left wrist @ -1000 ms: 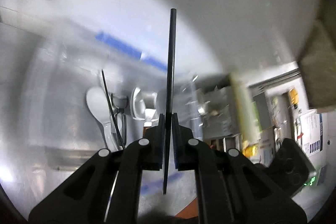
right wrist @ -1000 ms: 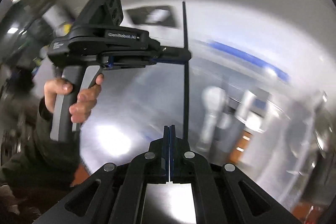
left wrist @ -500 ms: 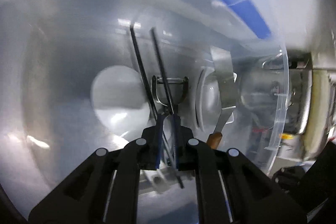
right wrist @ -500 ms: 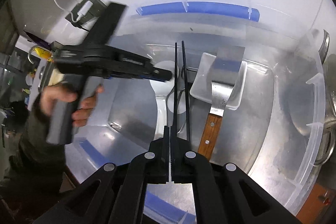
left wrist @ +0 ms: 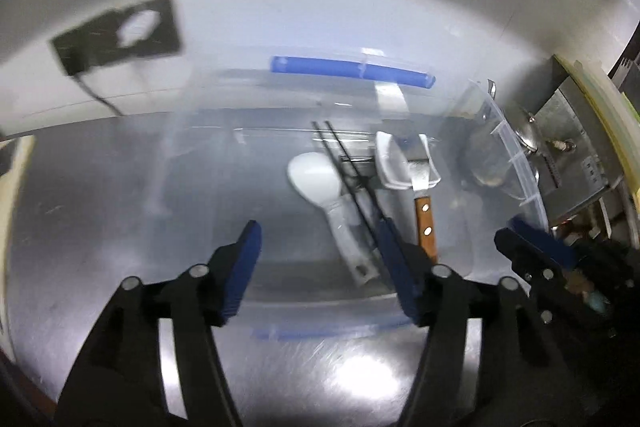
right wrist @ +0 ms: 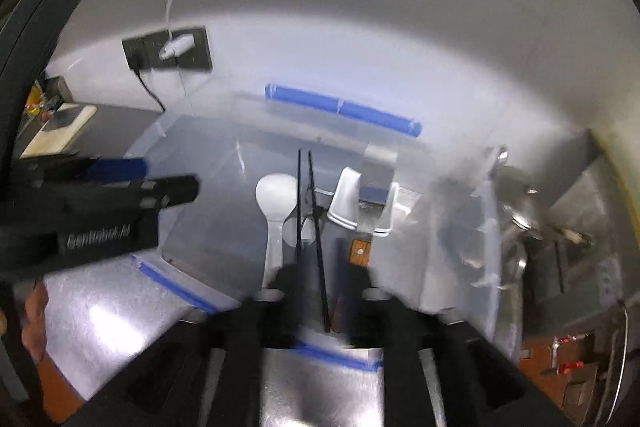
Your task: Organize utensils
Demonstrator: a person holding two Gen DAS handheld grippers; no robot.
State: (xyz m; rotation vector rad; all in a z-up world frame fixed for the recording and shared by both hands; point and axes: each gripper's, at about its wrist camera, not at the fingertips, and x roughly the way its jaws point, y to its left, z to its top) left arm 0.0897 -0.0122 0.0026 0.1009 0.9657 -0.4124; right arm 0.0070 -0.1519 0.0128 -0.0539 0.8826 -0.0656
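Observation:
A clear plastic bin (left wrist: pixel 516 167) with blue handles stands on the steel counter. Inside lie two black chopsticks (left wrist: pixel 352 171), a white rice spoon (left wrist: pixel 320 183), a white dish (left wrist: pixel 392 163) and a wooden-handled spatula (left wrist: pixel 424 219). My left gripper (left wrist: pixel 320 255) is open and empty above the bin's near edge. My right gripper (right wrist: pixel 320 283) is open and blurred, its jaws either side of the chopsticks (right wrist: pixel 308 211) that lie in the bin (right wrist: pixel 492 227). The spoon (right wrist: pixel 274 203) and dish (right wrist: pixel 348 203) lie beyond. The left gripper also shows at the left of the right wrist view (right wrist: pixel 168 183).
A black wall socket (left wrist: pixel 120 35) with a plug is on the white wall behind the bin. Metal pots and lids (right wrist: pixel 520 211) stand right of the bin. A dark appliance (right wrist: pixel 80 135) sits at the far left. The steel counter (left wrist: pixel 340 379) lies in front.
Both grippers carried a chopstick into the bin, opened and drew back. The two chopsticks now lie in the bin across the rice spoon.

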